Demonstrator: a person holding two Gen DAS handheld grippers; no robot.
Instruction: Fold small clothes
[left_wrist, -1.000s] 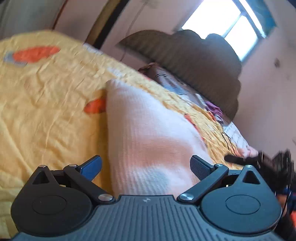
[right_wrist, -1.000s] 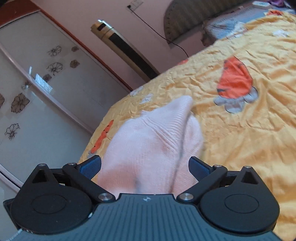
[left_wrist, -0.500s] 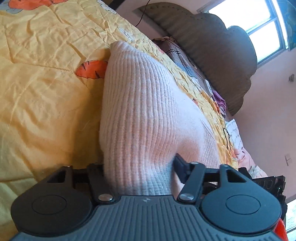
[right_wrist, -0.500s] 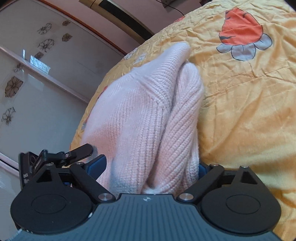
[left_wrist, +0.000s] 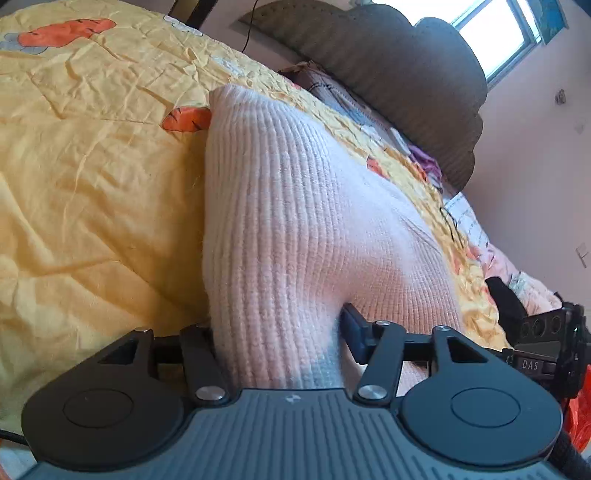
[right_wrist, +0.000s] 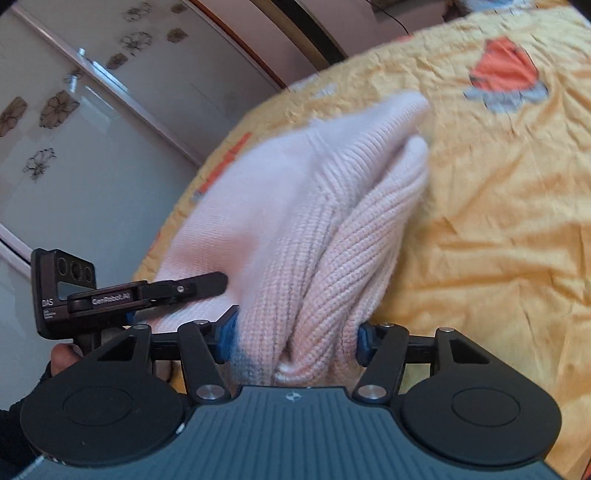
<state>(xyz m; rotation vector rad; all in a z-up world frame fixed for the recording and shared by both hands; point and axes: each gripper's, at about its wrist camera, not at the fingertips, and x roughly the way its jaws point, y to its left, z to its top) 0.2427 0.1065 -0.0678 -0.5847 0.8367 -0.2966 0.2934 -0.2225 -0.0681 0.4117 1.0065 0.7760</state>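
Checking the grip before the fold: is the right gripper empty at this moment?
No, the right gripper is closed on a bunched edge of the pink knit sweater, with knit filling the gap between its fingers.

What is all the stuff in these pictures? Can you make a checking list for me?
Surface: bed with a wrinkled yellow bedspread with orange prints.
Job's things: pink knit sweater, bunched, near edge lifted.
Clutter: cloth items near the headboard.
Grippers: left gripper shut on the sweater; right gripper shut on the sweater.
Cables: black cord on the wall.
Surroundings: window, flowered wardrobe doors.
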